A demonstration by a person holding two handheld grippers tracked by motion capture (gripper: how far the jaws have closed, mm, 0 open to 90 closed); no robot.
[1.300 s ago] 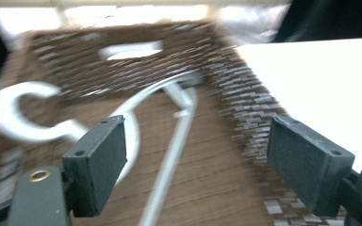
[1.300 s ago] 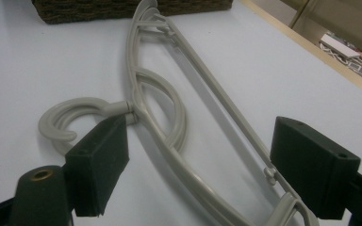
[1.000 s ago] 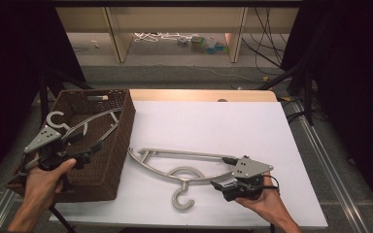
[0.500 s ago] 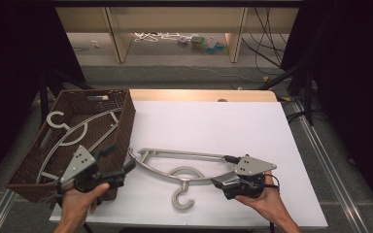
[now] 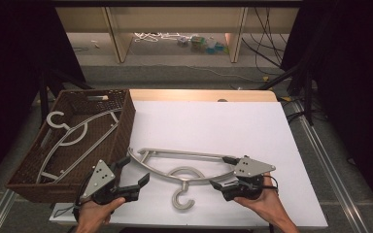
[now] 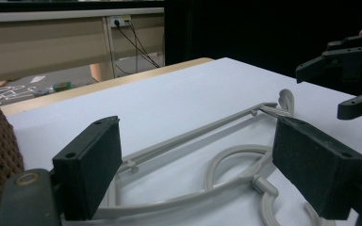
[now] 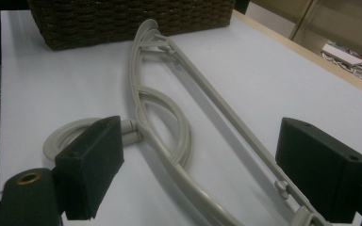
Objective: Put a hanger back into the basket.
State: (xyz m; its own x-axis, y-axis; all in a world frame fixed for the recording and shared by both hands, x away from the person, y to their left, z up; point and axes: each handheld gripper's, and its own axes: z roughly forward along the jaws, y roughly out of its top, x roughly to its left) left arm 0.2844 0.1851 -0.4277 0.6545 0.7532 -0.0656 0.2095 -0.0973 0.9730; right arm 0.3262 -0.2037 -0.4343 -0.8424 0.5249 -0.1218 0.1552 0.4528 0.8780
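Two grey hangers are in play: one lies flat on the white bench between the hand-held grippers, the other hanger rests inside the wicker basket. The hanger on the bench looks like moulded plastic, so probably light, stiff and smooth, likely to slide or swing if pinched at one tip only. Its thin straight bar and curved shoulder arm offer the best purchase; the hook is rounder and would roll between pads. The left hand-held gripper sits at the hanger's left end with jaws spread wide and empty. The right hand-held gripper sits at the right end, likewise parted around nothing.
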